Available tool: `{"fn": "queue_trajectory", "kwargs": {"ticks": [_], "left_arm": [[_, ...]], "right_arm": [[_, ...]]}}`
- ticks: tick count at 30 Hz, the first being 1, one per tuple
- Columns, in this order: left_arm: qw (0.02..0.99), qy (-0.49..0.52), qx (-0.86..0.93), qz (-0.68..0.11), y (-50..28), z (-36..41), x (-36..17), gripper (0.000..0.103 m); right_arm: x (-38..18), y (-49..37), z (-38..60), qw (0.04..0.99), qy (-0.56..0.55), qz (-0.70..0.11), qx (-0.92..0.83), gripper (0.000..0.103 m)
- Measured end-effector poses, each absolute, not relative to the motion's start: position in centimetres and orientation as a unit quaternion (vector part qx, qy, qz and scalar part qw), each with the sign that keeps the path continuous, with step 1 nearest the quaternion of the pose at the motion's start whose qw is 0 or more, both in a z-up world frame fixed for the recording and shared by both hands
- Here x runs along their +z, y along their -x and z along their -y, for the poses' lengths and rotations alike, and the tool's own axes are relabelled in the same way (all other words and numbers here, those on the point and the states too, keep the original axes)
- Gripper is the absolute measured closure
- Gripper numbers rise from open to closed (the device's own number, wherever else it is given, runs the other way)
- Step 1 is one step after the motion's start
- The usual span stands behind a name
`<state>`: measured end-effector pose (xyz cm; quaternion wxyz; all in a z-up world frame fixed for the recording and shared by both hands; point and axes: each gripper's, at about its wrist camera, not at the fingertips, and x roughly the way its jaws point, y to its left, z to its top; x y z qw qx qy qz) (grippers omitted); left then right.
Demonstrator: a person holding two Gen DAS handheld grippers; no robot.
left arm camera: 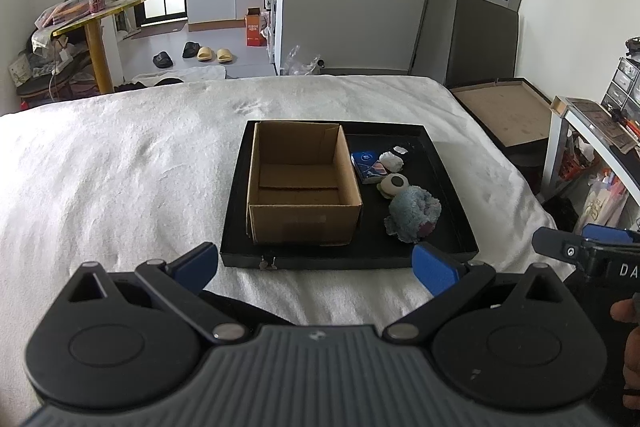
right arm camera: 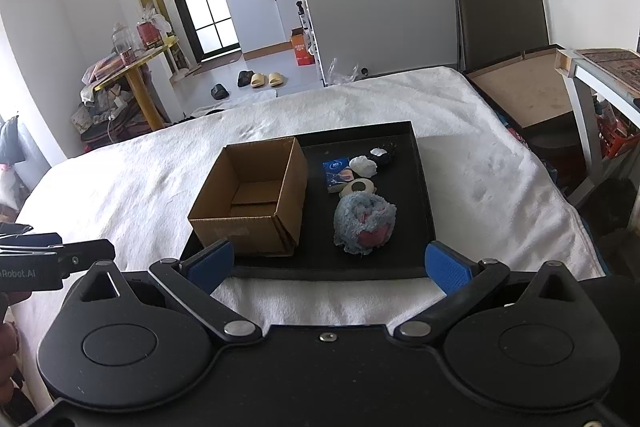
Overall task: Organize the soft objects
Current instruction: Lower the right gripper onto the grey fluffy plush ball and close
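A black tray point(left arm camera: 240, 227) point(right arm camera: 424, 195) lies on a white bed cover. An empty open cardboard box point(left arm camera: 304, 183) point(right arm camera: 252, 203) stands in its left half. To its right lie a fluffy blue and pink plush point(left arm camera: 414, 213) point(right arm camera: 366, 225), a round beige plush with a dark spot point(left arm camera: 394, 183) point(right arm camera: 358, 187), a white soft lump point(left arm camera: 391, 160) point(right arm camera: 363, 165), a blue tissue pack point(left arm camera: 370, 167) point(right arm camera: 336, 173) and a small black and white item point(right arm camera: 384, 153). My left gripper point(left arm camera: 316, 267) and right gripper point(right arm camera: 326, 263) are both open and empty, in front of the tray's near edge.
The white bed cover point(left arm camera: 120, 167) spreads widely around the tray. A brown board point(left arm camera: 508, 111) and a white shelf unit point(left arm camera: 592, 131) stand to the right of the bed. A yellow side table point(left arm camera: 96, 23) with clutter stands far left. Slippers point(left arm camera: 216, 55) lie on the floor beyond.
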<state>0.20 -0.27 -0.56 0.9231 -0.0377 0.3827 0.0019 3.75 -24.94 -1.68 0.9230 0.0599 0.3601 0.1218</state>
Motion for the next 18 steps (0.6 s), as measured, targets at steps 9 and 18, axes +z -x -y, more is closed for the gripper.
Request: {"fn": "queue_trajectory", "kwargs": {"ticks": [9,18], "left_arm": [[0.918,0.047,0.01,-0.394,-1.4,-0.4,-1.9,0.0],[0.912,0.049,0.024,-0.407,-3.6,-0.9,-3.2,0.0]], "right_arm": [[-2.9,-4.5,24.5,0.918,-0.065,-0.371,0.123,0.0],[-4.3,-6.2,24.3,0.911,-0.072,-0.388,0.116,0.0]]}}
